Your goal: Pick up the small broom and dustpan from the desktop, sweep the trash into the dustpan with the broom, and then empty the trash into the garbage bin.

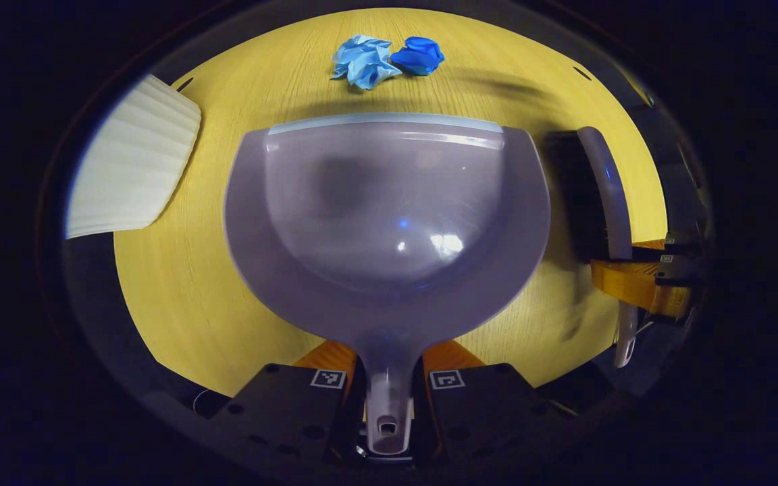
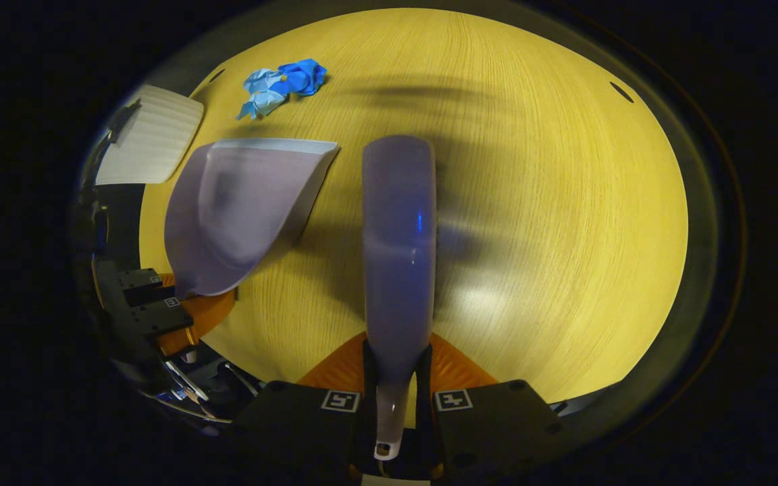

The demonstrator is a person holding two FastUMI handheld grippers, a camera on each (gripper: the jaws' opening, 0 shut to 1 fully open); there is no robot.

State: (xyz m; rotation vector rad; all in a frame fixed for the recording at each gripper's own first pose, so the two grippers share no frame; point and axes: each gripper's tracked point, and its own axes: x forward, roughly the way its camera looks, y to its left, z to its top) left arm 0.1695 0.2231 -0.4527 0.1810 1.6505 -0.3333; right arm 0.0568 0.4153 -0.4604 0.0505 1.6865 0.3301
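We are gripping the dustpan (image 1: 389, 216) by its handle with our left gripper (image 1: 387, 391), jaws closed on it; its bowl is holding nothing. Our right gripper (image 2: 396, 398) is clamping the broom (image 2: 399, 250) handle. Both are hovering over the yellow desk (image 2: 564, 236). Beyond the dustpan's lip, two crumpled blue scraps of trash (image 1: 385, 59) are lying touching. The ribbed white garbage bin (image 1: 132, 169) is standing at the desk's far left.

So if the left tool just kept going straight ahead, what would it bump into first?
Probably the crumpled blue trash. The left tool holds the dustpan by its handle, and the pan's front edge points at the wads just beyond it on the desktop.
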